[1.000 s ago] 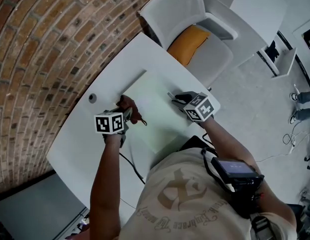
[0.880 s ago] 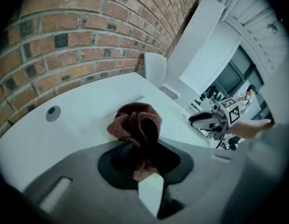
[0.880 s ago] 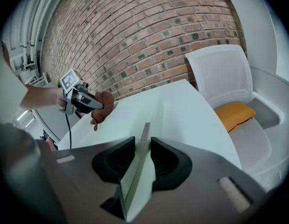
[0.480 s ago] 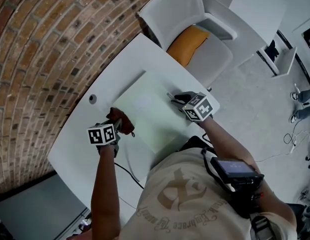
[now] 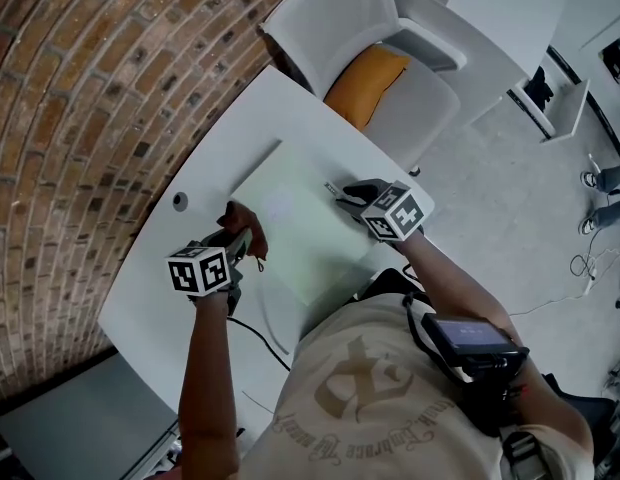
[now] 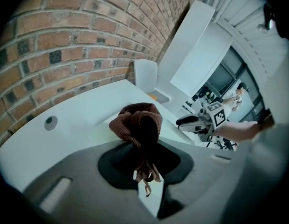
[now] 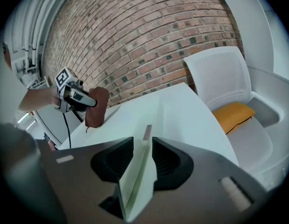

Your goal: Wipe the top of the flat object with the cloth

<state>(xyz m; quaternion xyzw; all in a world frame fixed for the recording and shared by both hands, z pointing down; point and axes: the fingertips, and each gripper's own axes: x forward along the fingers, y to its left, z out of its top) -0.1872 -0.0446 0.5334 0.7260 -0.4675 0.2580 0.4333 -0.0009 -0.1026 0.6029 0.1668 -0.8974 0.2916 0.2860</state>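
Note:
A pale green flat board (image 5: pixel 302 230) lies on the white table (image 5: pixel 275 103). My left gripper (image 5: pixel 238 240) is shut on a bunched brown cloth (image 5: pixel 240 218), which rests at the board's left edge. From the left gripper view the cloth (image 6: pixel 137 122) bulges out in front of the left gripper (image 6: pixel 143 162). My right gripper (image 5: pixel 340 194) is at the board's right edge. In the right gripper view the thin board (image 7: pixel 135 176) runs between the pads of the right gripper (image 7: pixel 143 146), whose jaws are opening. The cloth (image 7: pixel 97 107) shows at the far side.
A brick wall (image 5: pixel 80 78) curves behind the table. A white chair (image 5: pixel 365 13) with an orange cushion (image 5: pixel 362 86) stands at the far edge. There is a round grommet (image 5: pixel 179 200) left of the board. A black cable (image 5: pixel 262 336) trails near the person's body.
The left gripper with the cloth has slid left across the board to its left edge. The right gripper has stayed at the board's right edge.

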